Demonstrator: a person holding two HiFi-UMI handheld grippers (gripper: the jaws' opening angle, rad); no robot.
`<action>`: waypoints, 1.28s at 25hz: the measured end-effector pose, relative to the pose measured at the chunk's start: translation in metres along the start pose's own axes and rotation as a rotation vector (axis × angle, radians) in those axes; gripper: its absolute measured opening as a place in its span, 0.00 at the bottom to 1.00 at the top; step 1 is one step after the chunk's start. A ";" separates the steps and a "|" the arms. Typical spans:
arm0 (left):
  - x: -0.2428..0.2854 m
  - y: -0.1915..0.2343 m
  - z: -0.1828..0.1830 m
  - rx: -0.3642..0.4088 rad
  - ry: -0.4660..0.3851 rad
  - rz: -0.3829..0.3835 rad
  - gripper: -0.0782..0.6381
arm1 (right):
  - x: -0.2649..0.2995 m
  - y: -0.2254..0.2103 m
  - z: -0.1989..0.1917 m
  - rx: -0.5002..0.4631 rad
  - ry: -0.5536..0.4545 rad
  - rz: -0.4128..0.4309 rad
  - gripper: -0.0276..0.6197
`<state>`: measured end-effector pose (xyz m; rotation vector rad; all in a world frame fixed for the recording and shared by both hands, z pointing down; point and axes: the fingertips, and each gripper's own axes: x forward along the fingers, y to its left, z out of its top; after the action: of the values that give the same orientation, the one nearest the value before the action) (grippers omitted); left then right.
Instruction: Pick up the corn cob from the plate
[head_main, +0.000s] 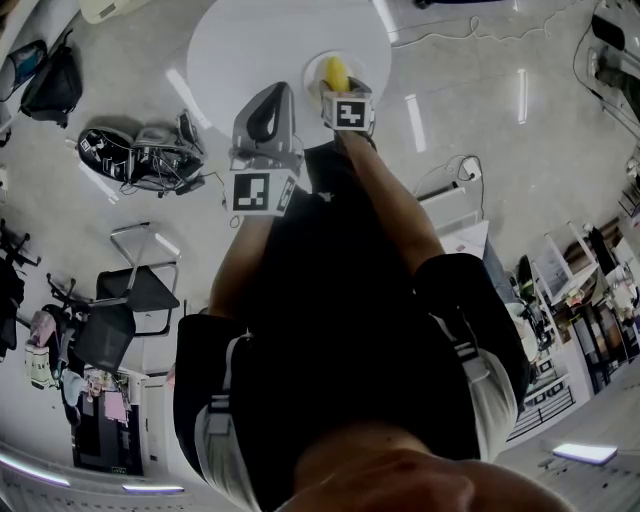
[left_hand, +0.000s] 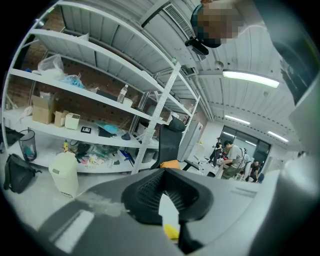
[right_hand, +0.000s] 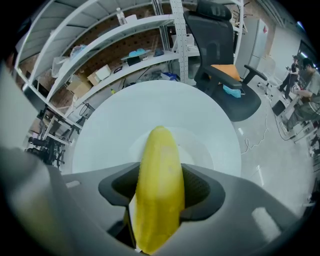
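The yellow corn cob (right_hand: 160, 170) stands lengthwise between the jaws of my right gripper (right_hand: 160, 187). The dark pads press on it from both sides. In the head view the corn cob (head_main: 336, 72) pokes out past the right gripper (head_main: 342, 92) over the white plate (head_main: 313, 72). That plate (right_hand: 202, 147) sits on a round white table (right_hand: 110, 125). My left gripper (head_main: 272, 100) hovers to the left of the plate at the table's near edge. In the left gripper view the left gripper (left_hand: 162, 172) points out into the room, its pad tips meeting with nothing held.
A black office chair (right_hand: 220, 35) stands beyond the table, with metal shelves (left_hand: 100, 95) full of boxes behind. Black bags and gear (head_main: 140, 155) lie on the floor to the left, near a folding chair (head_main: 140, 290). People (left_hand: 232, 157) stand far off.
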<state>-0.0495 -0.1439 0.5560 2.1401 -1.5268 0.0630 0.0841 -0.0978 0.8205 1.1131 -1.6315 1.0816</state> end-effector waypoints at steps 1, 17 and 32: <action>-0.001 0.000 0.001 0.002 -0.003 -0.001 0.11 | -0.001 0.002 0.000 0.002 -0.005 0.005 0.43; -0.025 -0.012 0.015 0.012 -0.043 -0.003 0.11 | -0.027 0.012 0.015 -0.031 -0.094 0.010 0.43; -0.053 -0.023 0.045 0.043 -0.118 -0.016 0.11 | -0.071 0.024 0.037 -0.038 -0.211 0.012 0.43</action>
<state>-0.0592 -0.1108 0.4915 2.2241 -1.5878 -0.0377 0.0713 -0.1129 0.7393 1.2276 -1.8168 0.9620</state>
